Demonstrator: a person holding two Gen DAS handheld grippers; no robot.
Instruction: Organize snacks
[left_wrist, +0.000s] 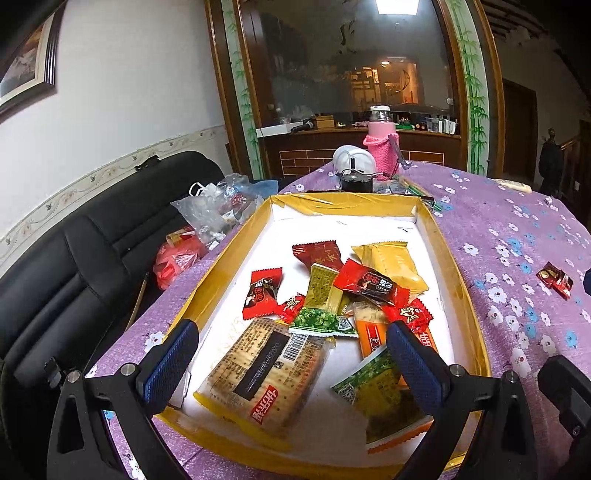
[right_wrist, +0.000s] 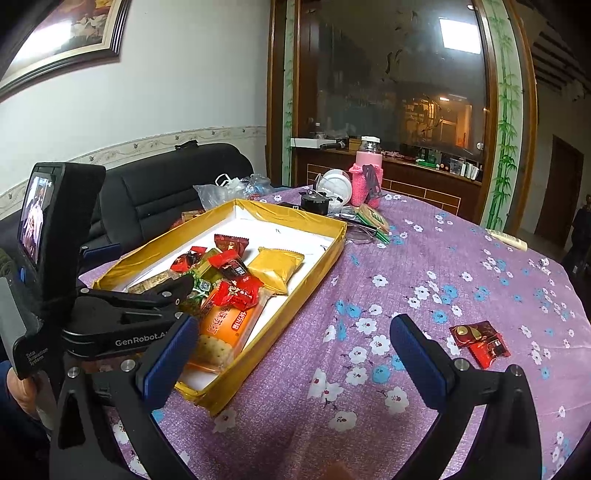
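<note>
Snacks fill most of the yellow-rimmed tray (left_wrist: 465, 280) at the centre of the left wrist view: a large cracker pack (left_wrist: 266, 373) at lower centre, a green pea packet (left_wrist: 317, 325), red candies and a yellow pack (left_wrist: 391, 266) heaped behind it. Judging by that pile, the sorting is nearly done. What seems left is a pair of red wrapped candies (right_wrist: 480, 341) lying on the purple flowered surface (right_wrist: 424, 258), at the right of the right wrist view and well apart from the tray.

Left gripper (left_wrist: 291, 354) hovers over the near end of the tray with its jaws spread wide and nothing between them. Right gripper (right_wrist: 291, 350) has its jaws equally wide and empty, above bare cloth between the tray and the stray candies, which lie just beyond its right-hand finger. A pink bottle (right_wrist: 367, 173) and other clutter stand at the far edge, upper centre of the frame, and look unrelated.
</note>
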